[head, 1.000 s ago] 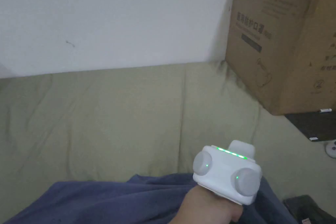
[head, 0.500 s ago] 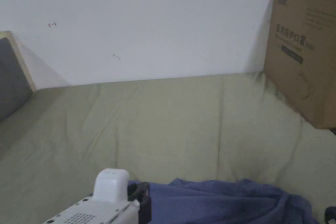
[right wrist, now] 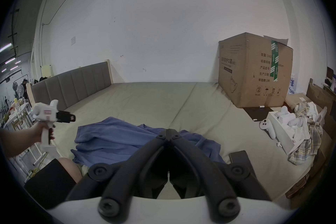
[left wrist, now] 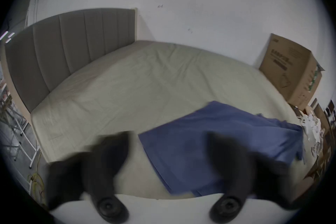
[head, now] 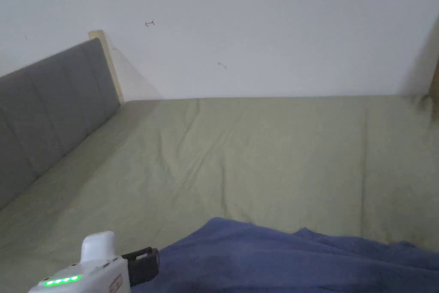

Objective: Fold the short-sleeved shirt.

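The shirt (right wrist: 138,144) is a soft, matte blue knit, lying rumpled and partly spread on the near edge of the bed (right wrist: 145,100), whose olive-green sheet is smooth but crossed by shallow creases and a long seam-like fold. In the head view the shirt (head: 300,259) shows as a rounded, wavy-edged mass against the sheet (head: 257,156). In the left gripper view its edge (left wrist: 209,146) looks straighter, with one clear corner toward the padded grey headboard (left wrist: 63,46), which is ribbed in vertical panels.

The left gripper (left wrist: 168,148) has its two black, blurred jaws standing wide apart with nothing between them; it hangs above the shirt's headboard-side corner, apart from the cloth. From the right gripper view this tool (right wrist: 70,117) is a white, pistol-shaped plastic body with a black front, held in a hand (right wrist: 39,132) off the shirt's headboard side and above the bed's edge. In the head view its white shell (head: 92,270) carries a row of green lights, just beside the shirt.

The right gripper (right wrist: 168,130) has its black, hinged jaws brought together tip to tip, gripping nothing; its tips sit over the shirt's middle, whether touching it I cannot tell.

A large brown cardboard box (right wrist: 254,71) stands on the bed's far corner, well apart from the shirt, on the side away from the headboard.
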